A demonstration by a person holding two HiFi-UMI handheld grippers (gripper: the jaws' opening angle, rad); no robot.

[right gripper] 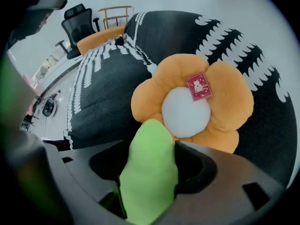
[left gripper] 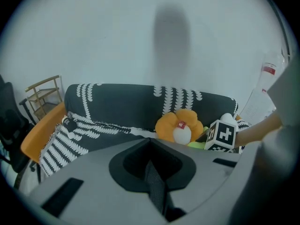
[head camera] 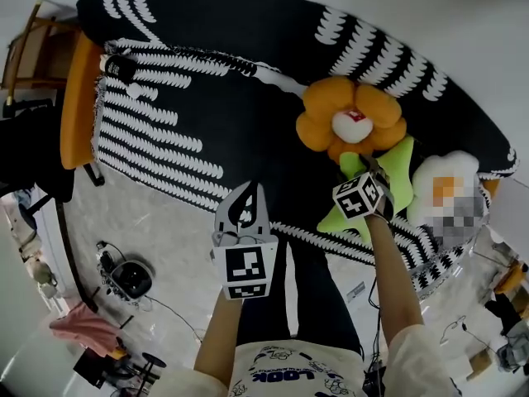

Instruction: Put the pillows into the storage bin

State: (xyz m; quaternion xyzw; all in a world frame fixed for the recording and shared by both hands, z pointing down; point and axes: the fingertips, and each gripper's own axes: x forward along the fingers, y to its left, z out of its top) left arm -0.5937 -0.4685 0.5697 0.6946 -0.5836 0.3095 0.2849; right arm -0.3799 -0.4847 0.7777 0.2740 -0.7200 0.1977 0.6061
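Clamping on one soft point of the green star pillow (right gripper: 146, 184), the right gripper (right gripper: 150, 165) is squeezing the plush between its two jaws, so that the lime fabric is bulging up out of the gap in a rounded lobe. In the head view this pillow is showing as a flat, bright green star with pointed arms, lying on the sofa (head camera: 207, 106) seat and spreading out under and around the gripper. Touching it on the far side, the orange flower pillow (right gripper: 192, 102) is leaning against the sofa back; it is showing plump orange petals around a white round centre, with a small red tag on that centre. Just beside the star, toward the sofa's right end, a white pillow (head camera: 442, 170) with a scalloped edge is lying, partly under a mosaic patch. The sofa is wearing a black cover with rows of white marks. The left gripper (head camera: 249, 190) is hanging in front of the sofa, jaws pressed together on nothing, well apart from all three pillows, above the pale floor (head camera: 165, 230).
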